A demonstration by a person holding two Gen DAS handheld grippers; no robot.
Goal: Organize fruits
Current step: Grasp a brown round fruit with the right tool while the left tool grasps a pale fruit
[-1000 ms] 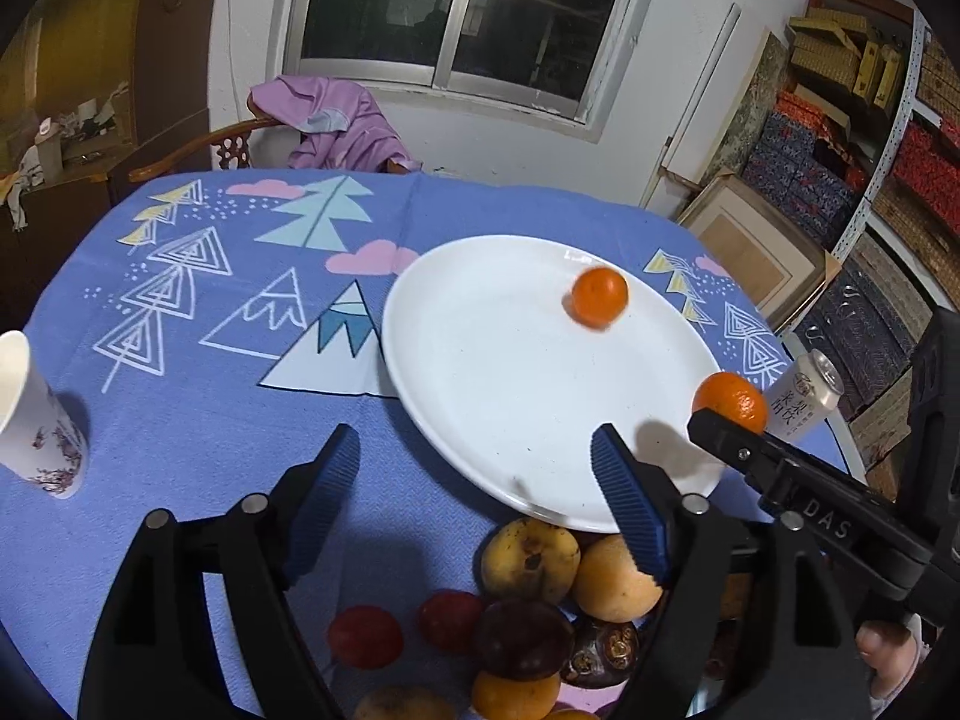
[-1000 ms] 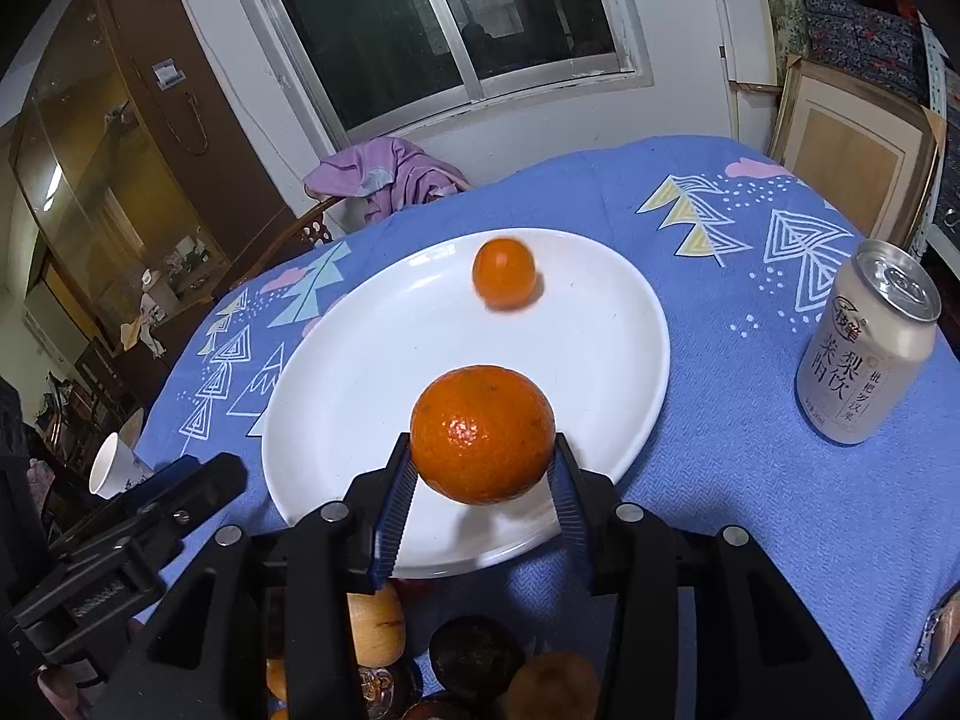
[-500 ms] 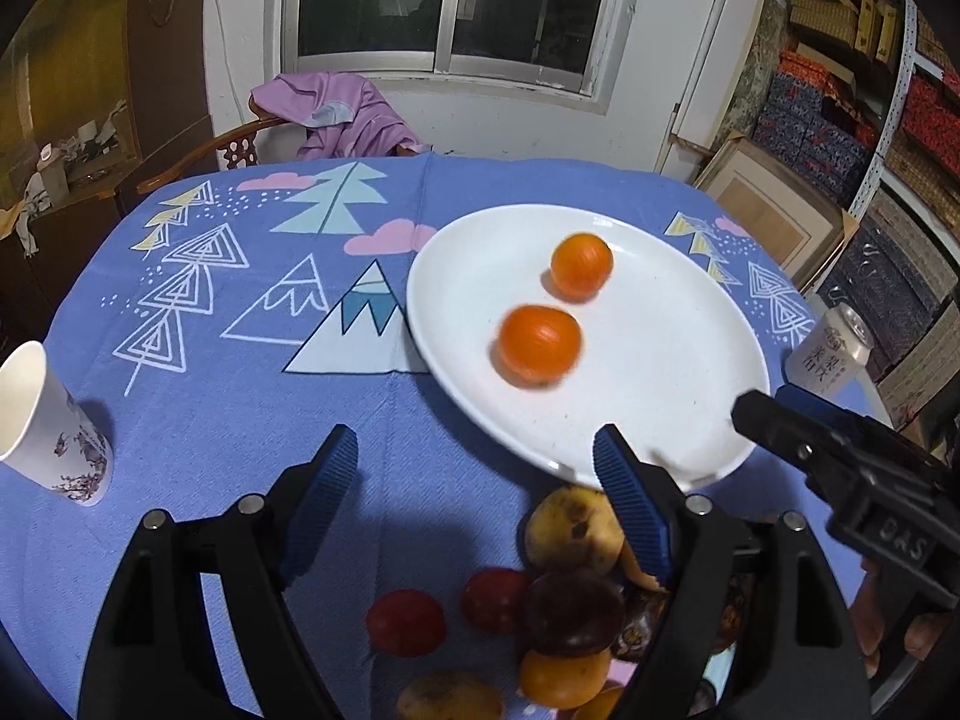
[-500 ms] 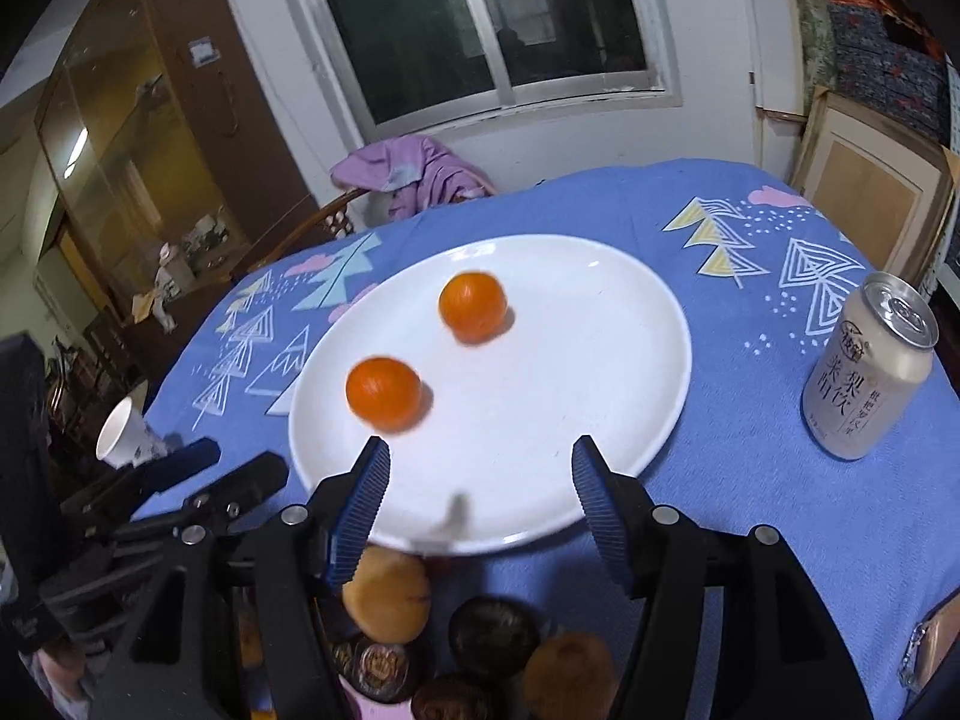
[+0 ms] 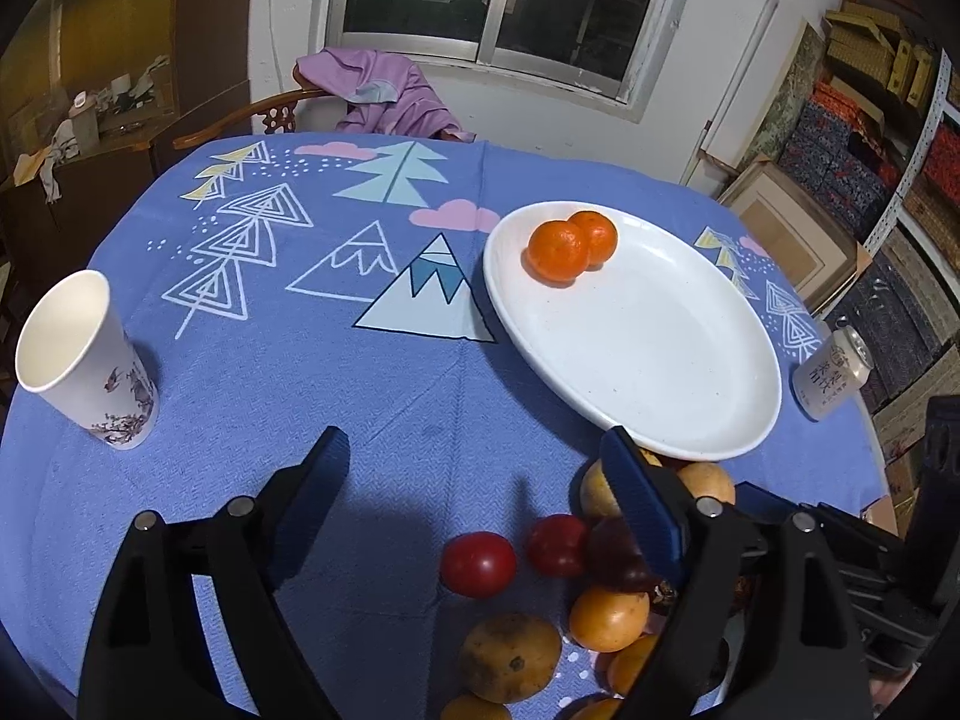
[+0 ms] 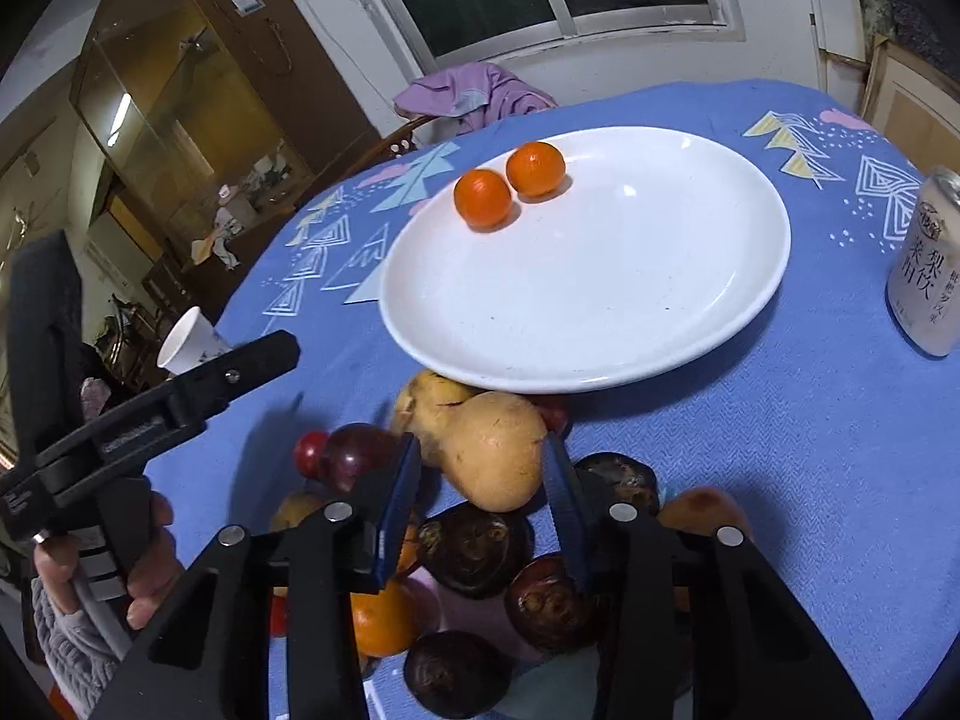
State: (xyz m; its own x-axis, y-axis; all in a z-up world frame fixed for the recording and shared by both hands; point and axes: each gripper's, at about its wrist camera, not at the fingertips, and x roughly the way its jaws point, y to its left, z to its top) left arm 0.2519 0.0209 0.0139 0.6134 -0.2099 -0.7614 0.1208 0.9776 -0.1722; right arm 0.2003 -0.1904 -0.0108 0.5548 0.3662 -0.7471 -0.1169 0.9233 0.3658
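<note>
So the two oranges [image 6: 509, 183] are sitting on the white plate [image 6: 600, 324] right now, pushed up against each other near its far left rim. Both are small, bright orange, a bit dimpled, more mandarin-sized than anything. The rest of the plate is bare white with a few tiny specks.

The rest of the fruit is heaped on the blue patterned bench [image 5: 336, 372] just in front of the plate's near edge. There's a tan, lumpy pear [image 6: 492, 450] with a brownish matte skin, a couple of shiny red tomatoes [image 5: 480, 564], some dark wrinkly brown ones I can't name, and a few more orange and yellow ones lower down.

The right tool [image 6: 480, 480] has just been closing its jaws, and the pear sits right between the two blue pads. Whether they're actually pressing on it, I can't tell. The left tool [image 5: 474, 480] has just been opening, its jaws stand wide apart over bare cloth beside the pile with nothing in them.

Paper cup [image 5: 84, 360] stands well off to the left, drink can [image 6: 927, 276] to the right of the plate.
</note>
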